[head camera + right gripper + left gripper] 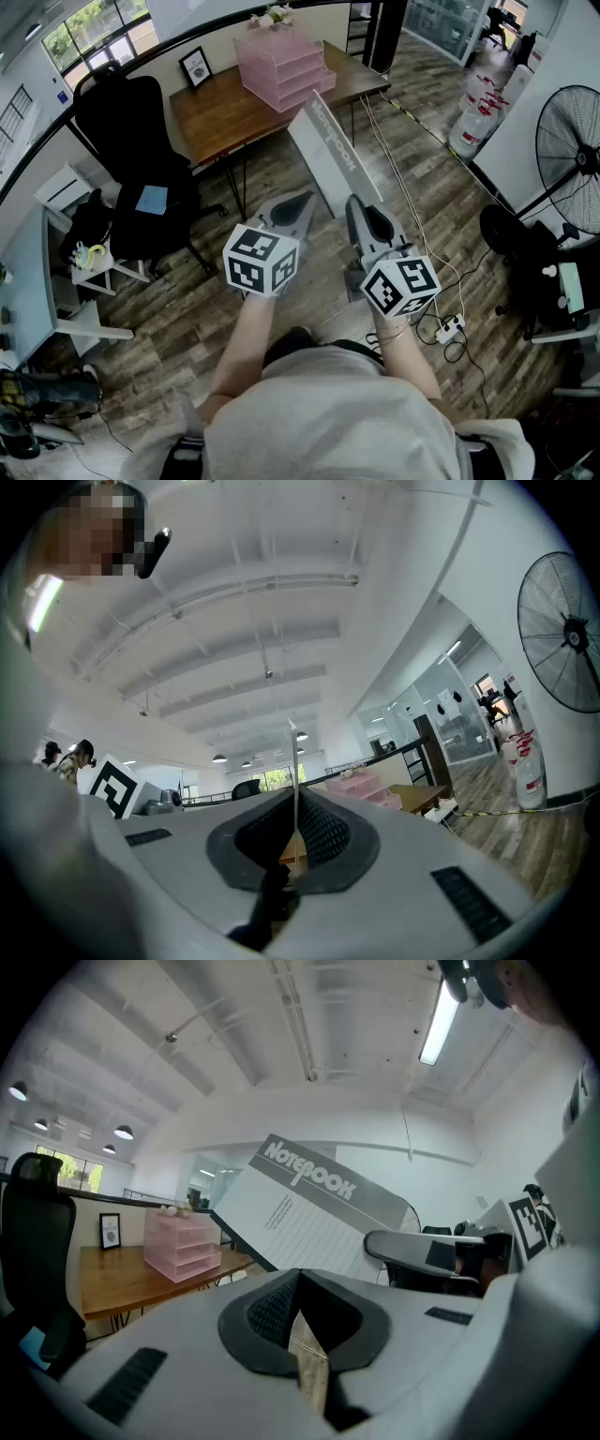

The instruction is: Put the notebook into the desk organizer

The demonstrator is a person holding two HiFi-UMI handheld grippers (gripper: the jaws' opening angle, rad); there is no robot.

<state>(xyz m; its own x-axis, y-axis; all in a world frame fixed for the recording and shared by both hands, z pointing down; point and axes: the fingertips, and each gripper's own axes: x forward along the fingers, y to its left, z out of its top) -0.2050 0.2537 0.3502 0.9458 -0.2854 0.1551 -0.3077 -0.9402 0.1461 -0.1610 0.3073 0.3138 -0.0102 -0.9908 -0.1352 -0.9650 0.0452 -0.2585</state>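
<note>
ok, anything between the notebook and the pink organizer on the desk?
Nothing visible. The right claw holds the notebook up, short of the desk; only floor and the desk's bare top lie before the organizer. The black chair stands clear of that line.

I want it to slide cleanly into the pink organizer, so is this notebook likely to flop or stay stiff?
Probably fairly stiff: the notebook stands out flat and unbent from the right gripper, pinched at one end. Likely light, since it looks thin edge-on in the right gripper view. The long overhang may pivot.
</note>
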